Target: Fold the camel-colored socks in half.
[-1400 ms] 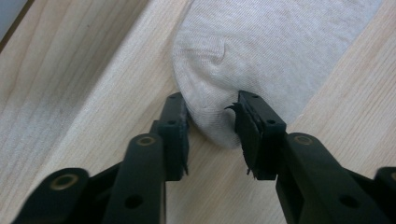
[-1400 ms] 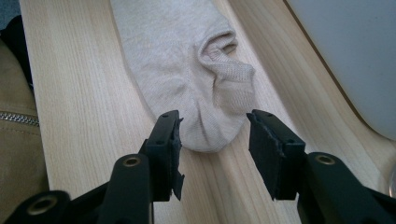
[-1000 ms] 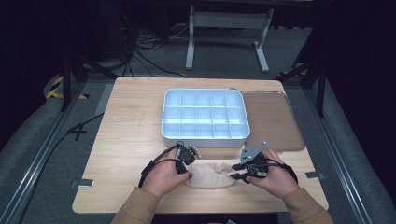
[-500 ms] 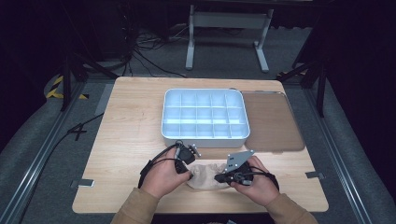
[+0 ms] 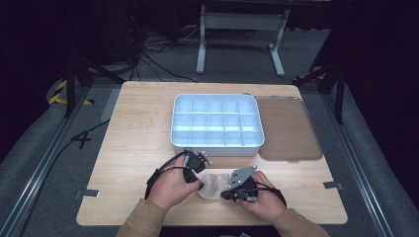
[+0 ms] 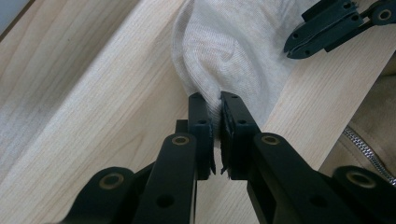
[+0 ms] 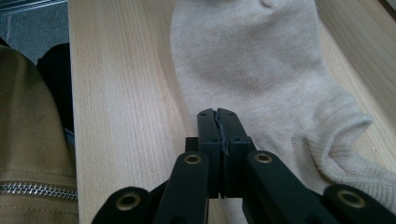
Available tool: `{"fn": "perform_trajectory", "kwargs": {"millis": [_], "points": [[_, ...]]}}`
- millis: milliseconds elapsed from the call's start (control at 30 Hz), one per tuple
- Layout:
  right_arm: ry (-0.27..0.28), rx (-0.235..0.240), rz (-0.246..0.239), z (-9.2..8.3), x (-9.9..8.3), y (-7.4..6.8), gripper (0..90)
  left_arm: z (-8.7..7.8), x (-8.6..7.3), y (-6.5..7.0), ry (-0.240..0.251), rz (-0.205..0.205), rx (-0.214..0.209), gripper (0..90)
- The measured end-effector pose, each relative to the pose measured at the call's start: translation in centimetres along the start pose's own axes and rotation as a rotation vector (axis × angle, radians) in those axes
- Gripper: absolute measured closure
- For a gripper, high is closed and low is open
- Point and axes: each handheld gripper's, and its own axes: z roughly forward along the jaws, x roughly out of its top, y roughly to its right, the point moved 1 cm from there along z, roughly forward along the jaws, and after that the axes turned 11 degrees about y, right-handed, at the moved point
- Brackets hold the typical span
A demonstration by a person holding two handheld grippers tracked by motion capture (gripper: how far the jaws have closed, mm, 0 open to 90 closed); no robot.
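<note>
A beige ankle sock [image 5: 215, 183] lies flat near the table's front edge, between the person's hands. My left gripper [image 5: 200, 186] is shut on a raised fold at the sock's edge; in the left gripper view the fabric [image 6: 224, 46] is pinched between the tips of that gripper [image 6: 219, 98]. My right gripper [image 5: 223, 195] comes in from the other side. In the right gripper view its jaws [image 7: 217, 112] are pressed together on the edge of the sock [image 7: 252, 56], low on the wood. The right gripper [image 6: 292, 46] also appears closed at the sock's far edge.
A white tray [image 5: 215, 143] with several compartments stands behind the hands at mid-table. A brown lid [image 5: 286, 128] lies flat to its right. A tan jacket with a zip [image 7: 28, 140] hangs past the table's front edge. Bare wood [image 5: 138, 128] stretches to the left.
The right hand has moved left and down onto the sock, and its jaws have closed at the sock's edge. The left gripper has kept still, holding the fabric.
</note>
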Motion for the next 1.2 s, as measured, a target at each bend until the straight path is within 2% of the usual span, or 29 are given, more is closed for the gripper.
{"fn": "perform_trajectory", "kwargs": {"millis": [367, 500, 533, 600, 767, 900, 967, 1000, 1033, 1200], "points": [[0.003, 0.0, -0.012, 0.0, -0.1, 0.0, 90.0, -0.5, 0.1, 0.2, 0.014, -0.003, -0.005, 83.7], [0.006, -0.005, -0.018, 0.0, -0.1, -0.1, 90.0, -1.0, 0.3, 0.4, 0.028, 0.011, -0.009, 83.7], [0.008, -0.004, -0.017, 0.0, -0.2, -0.1, 90.0, -1.1, 0.3, 0.5, 0.036, 0.006, -0.008, 83.7], [0.017, -0.005, -0.014, -0.1, -0.3, -0.1, 90.0, -1.3, 0.5, 0.6, 0.037, 0.021, -0.012, 83.7], [0.045, -0.008, -0.005, -0.6, -0.2, -0.1, 89.6, -1.5, 0.7, 0.8, 0.022, 0.016, -0.002, 83.7], [0.068, -0.05, 0.035, -2.6, -0.3, 0.8, 89.7, -1.9, 0.9, 0.8, 0.011, 0.013, -0.002, 83.6], [0.05, -0.098, 0.062, -3.5, -0.9, 1.6, 89.7, -2.0, 1.0, 0.8, 0.004, 0.012, -0.003, 83.5], [0.05, -0.098, 0.062, -3.5, -0.9, 1.6, 89.7, -2.0, 1.0, 0.8, 0.004, 0.012, -0.003, 83.5], [0.034, -0.13, 0.091, -4.1, -1.6, 2.2, 89.7, -2.2, 1.1, 0.8, -0.01, 0.015, -0.001, 83.5], [0.007, -0.149, 0.125, -4.5, -2.4, 2.7, 89.6, -2.1, 1.2, 0.8, -0.029, 0.015, -0.01, 83.2]]}}
